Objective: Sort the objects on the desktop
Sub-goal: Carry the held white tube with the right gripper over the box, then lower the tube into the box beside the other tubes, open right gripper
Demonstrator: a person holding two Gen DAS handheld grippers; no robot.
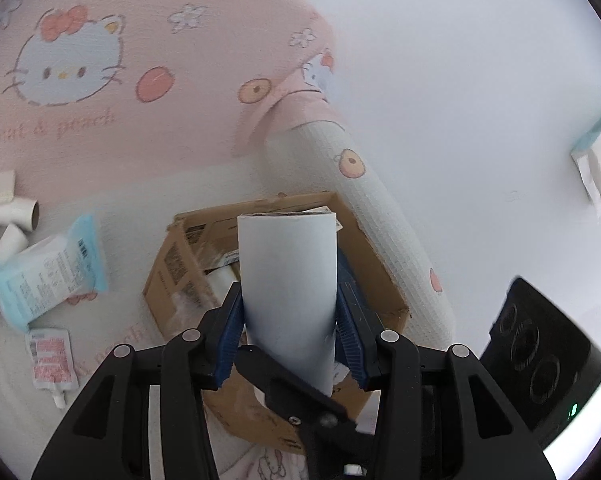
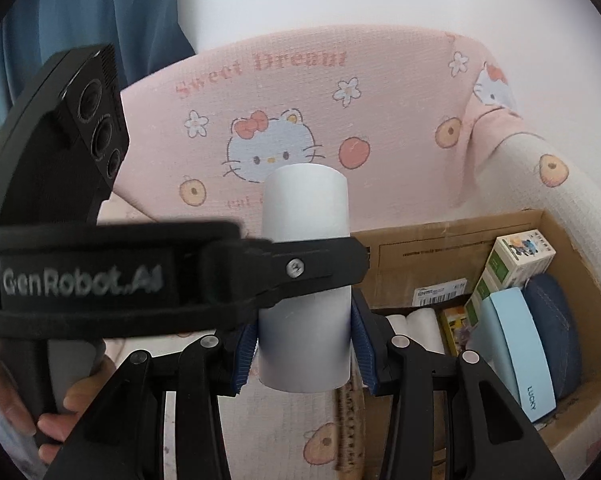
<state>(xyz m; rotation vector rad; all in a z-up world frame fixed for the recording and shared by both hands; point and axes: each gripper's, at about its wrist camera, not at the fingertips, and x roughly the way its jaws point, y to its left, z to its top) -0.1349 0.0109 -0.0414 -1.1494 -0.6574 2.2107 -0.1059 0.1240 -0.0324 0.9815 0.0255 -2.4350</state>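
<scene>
Pink cat-print bedding fills the background. Both grippers clamp one tube: left gripper (image 1: 288, 312) squeezes the tube (image 1: 287, 292), right gripper (image 2: 304, 344) pinches it too, at frame centre. Its long axis points forward, over the box (image 1: 380, 276) just behind; either hand could drop it in.

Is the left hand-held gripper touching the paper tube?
Touching. The left wrist view shows the left hand-held gripper with both blue pads pressed against the white paper tube.
</scene>
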